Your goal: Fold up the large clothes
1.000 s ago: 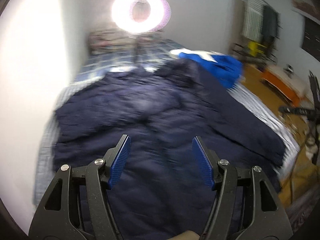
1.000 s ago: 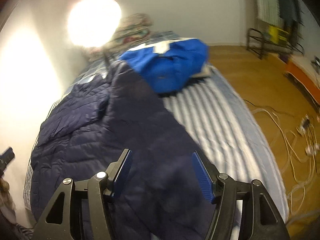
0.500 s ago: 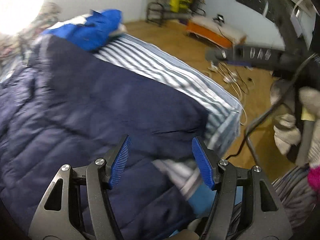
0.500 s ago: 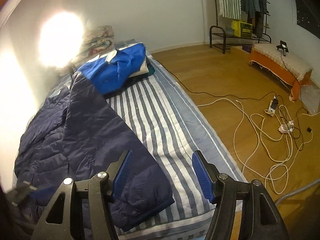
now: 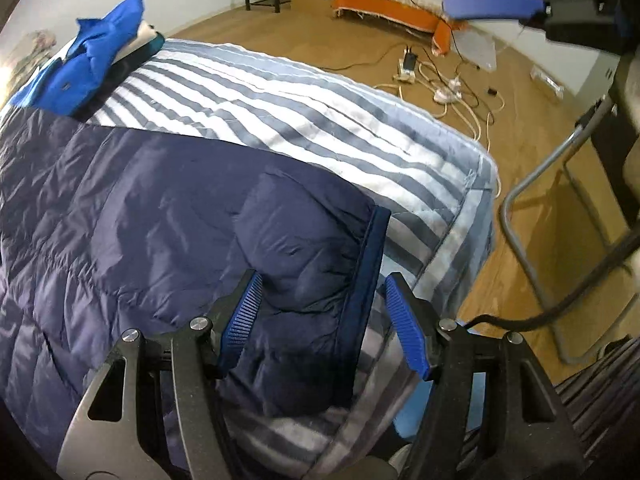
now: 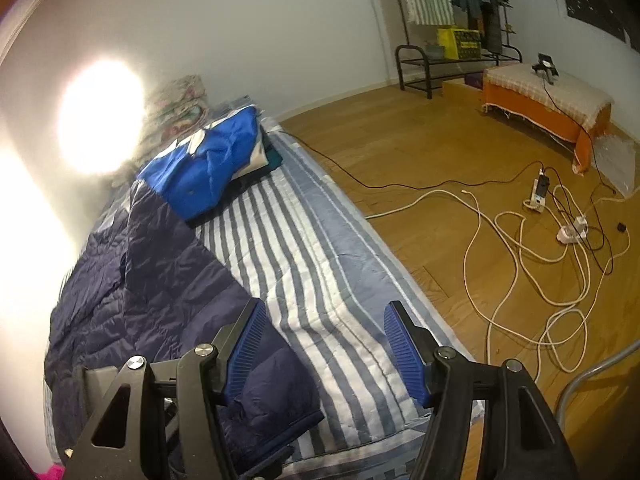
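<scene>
A large navy quilted down jacket [image 5: 132,216] lies spread on the striped bed [image 5: 304,112]; it also shows in the right wrist view [image 6: 160,284]. One sleeve with a blue cuff [image 5: 364,280] reaches the bed's near corner. My left gripper [image 5: 326,320] is open, its jaws on either side of that cuff end, just above it. My right gripper [image 6: 324,348] is open and empty above the striped cover, its left finger over the sleeve [image 6: 264,400]. The right gripper's blue pad [image 5: 492,2] shows at the top right of the left wrist view.
A folded bright blue jacket [image 6: 208,164] lies at the bed's far end by pillows [image 6: 176,104]. A bright lamp [image 6: 100,116] glares at the left. Cables [image 6: 532,256] and power strips lie on the wooden floor. An orange bench [image 6: 548,104], a clothes rack [image 6: 452,20] and a metal chair frame [image 5: 540,220] stand right.
The left gripper has swung right from the jacket's body and come down over the sleeve cuff at the bed's corner. The right gripper has drifted right toward the bed's edge. Both stayed open.
</scene>
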Demonstrator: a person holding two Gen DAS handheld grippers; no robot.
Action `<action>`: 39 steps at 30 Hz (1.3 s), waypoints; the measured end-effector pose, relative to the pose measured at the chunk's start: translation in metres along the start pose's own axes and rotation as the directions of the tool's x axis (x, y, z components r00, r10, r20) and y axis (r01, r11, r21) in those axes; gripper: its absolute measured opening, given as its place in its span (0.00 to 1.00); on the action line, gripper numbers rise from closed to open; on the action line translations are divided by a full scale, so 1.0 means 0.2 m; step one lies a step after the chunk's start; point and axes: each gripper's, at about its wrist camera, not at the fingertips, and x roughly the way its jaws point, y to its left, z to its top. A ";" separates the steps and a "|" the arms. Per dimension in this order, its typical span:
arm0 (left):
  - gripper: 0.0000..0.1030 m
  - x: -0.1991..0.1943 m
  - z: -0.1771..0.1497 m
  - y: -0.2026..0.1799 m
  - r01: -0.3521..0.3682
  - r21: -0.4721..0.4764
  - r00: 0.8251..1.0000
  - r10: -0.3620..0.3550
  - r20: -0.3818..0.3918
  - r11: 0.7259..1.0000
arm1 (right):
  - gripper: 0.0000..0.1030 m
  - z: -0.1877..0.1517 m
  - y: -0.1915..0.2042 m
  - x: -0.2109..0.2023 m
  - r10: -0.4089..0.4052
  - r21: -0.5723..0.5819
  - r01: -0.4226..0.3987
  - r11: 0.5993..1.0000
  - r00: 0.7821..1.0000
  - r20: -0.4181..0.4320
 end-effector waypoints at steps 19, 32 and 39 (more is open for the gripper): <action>0.08 -0.35 0.06 0.42 0.126 -0.264 0.986 -0.091 0.140 0.956 | 0.63 0.06 0.11 -0.01 0.074 0.021 -0.075 0.997 0.997 0.026; 0.08 -0.96 -0.25 1.19 0.056 -0.498 0.949 0.109 0.297 0.865 | 0.52 0.05 0.50 0.11 0.176 -0.088 -0.180 0.980 0.983 -0.043; 0.07 -1.15 -0.51 1.61 -0.030 -0.612 0.921 0.261 0.291 0.790 | 0.39 0.00 0.86 0.23 0.226 -0.190 -0.247 0.950 0.966 -0.125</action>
